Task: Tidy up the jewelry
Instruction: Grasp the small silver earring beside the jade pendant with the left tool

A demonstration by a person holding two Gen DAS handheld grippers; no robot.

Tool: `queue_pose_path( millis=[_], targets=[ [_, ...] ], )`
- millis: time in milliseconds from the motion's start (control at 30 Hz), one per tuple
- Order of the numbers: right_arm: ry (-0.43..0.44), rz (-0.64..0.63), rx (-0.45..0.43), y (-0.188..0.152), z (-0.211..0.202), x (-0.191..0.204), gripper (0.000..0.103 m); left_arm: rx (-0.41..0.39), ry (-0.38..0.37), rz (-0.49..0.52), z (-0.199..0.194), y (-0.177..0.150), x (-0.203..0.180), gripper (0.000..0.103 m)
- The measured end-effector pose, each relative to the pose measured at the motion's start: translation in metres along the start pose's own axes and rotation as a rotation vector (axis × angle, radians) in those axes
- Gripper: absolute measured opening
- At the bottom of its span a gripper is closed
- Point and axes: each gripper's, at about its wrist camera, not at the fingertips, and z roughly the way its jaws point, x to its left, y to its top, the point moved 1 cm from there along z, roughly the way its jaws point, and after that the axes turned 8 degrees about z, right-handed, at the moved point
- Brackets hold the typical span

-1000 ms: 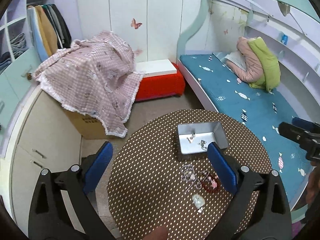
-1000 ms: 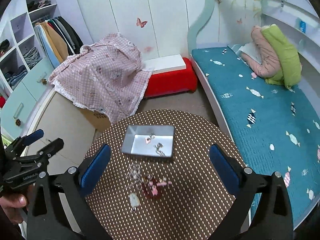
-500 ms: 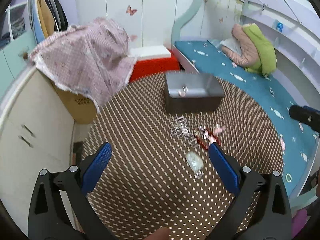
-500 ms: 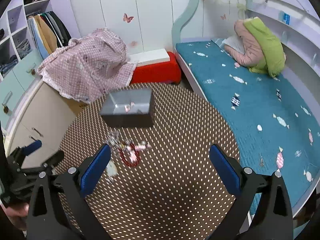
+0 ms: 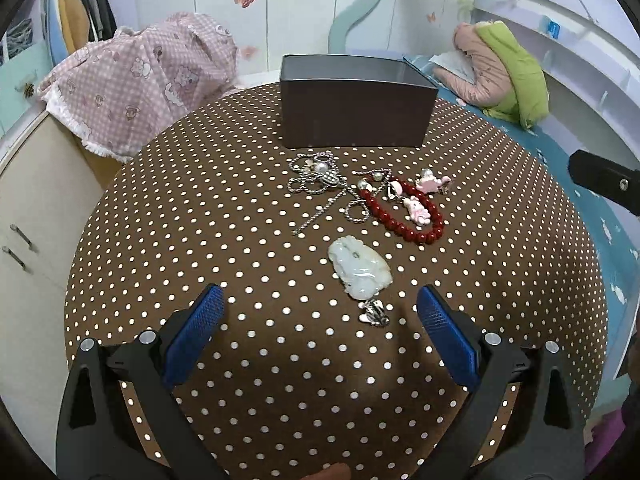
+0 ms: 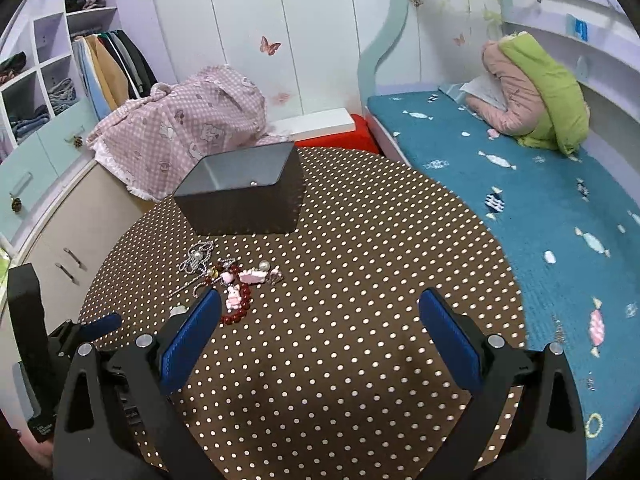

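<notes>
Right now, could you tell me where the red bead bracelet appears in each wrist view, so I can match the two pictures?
Left wrist view: the red bead bracelet lies right of centre, beyond the pale jade pendant.
Right wrist view: it lies left of centre, beside the gripper's left finger.
Shared landmark: the grey metal box behind the jewelry.

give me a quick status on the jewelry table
Left gripper open, empty, low over the table. Right gripper open, empty. Jade pendant, red bead bracelet, silver chain loose before the metal box. Path clear.
</notes>
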Motion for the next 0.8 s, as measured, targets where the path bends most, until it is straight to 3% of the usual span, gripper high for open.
queue_pose_path(
  millis=[100,167,333,400,467,533,800],
  targets=[
    [0.011,-0.013,-0.026,-0.002,-0.005,0.002,0.095,-0.003,0.017,0.018,0.005,-0.001,-0.005,0.096],
    [0.013,-0.013,-0.04,-0.002,-0.009,0.002,0.095,0.023,-0.01,0.012,0.013,-0.006,-0.008,0.074],
    [0.015,0.002,-0.039,-0.005,-0.012,0.0,0.095,0.02,-0.01,0.03,0.012,-0.009,-0.011,0.065],
    [0.015,0.0,-0.032,-0.006,-0.011,0.0,0.095,0.014,-0.014,0.033,0.011,-0.008,-0.012,0.051],
    [0.024,0.002,-0.024,-0.007,-0.009,0.001,0.095,0.007,-0.029,0.041,0.009,-0.006,-0.011,0.028],
    [0.037,-0.004,-0.009,-0.007,-0.005,0.006,0.095,0.008,-0.048,0.036,0.007,-0.008,-0.007,0.015],
    [0.069,-0.073,0.078,-0.019,0.018,0.039,0.095,-0.012,-0.074,0.014,-0.009,-0.017,0.014,0.015]
  ],
)
